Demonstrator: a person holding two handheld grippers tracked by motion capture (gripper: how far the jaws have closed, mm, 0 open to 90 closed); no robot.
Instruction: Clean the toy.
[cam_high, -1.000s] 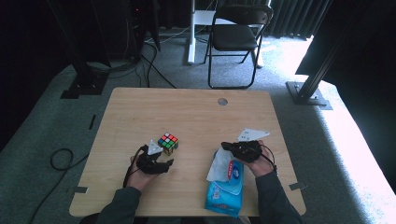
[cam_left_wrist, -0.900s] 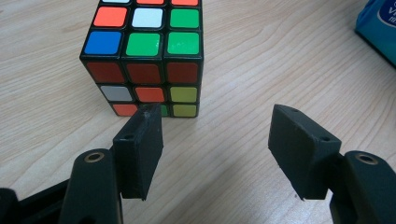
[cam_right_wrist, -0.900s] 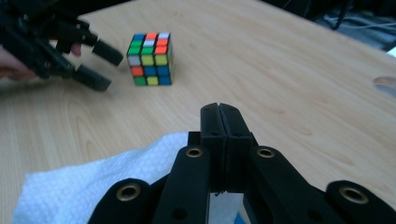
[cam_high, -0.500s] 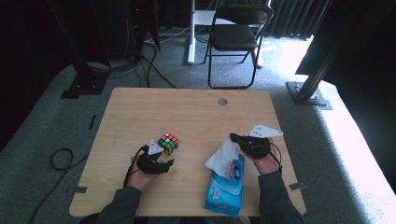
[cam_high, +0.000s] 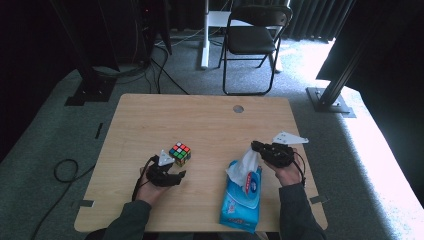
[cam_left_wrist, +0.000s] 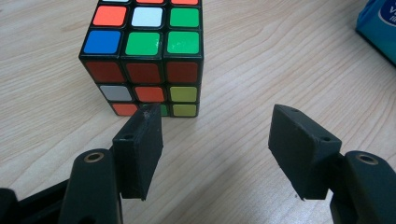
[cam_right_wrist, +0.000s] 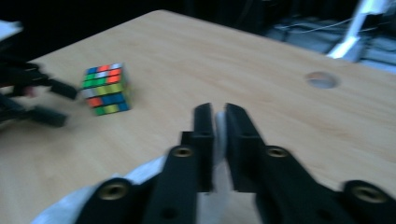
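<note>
A scrambled puzzle cube (cam_high: 180, 153) (cam_left_wrist: 145, 60) (cam_right_wrist: 105, 89) sits on the wooden table (cam_high: 200, 125), left of centre. My left gripper (cam_high: 172, 172) (cam_left_wrist: 215, 140) rests just in front of it, open, with nothing between its jaws. A blue wet-wipe pack (cam_high: 242, 196) lies near the front edge on the right. A white wipe (cam_high: 244, 167) (cam_right_wrist: 219, 135) rises from the pack's top. My right gripper (cam_high: 256, 146) (cam_right_wrist: 217, 123) is shut on that wipe's upper end and holds it above the pack.
A round cable hole (cam_high: 238, 108) (cam_right_wrist: 320, 80) pierces the table near its far edge. A black folding chair (cam_high: 252, 42) stands on the carpet beyond the table. A black cable (cam_high: 65, 172) loops on the floor to the left.
My right gripper has lifted up and to the right, drawing the white wipe further out of the pack. The left gripper and the cube have stayed put.
</note>
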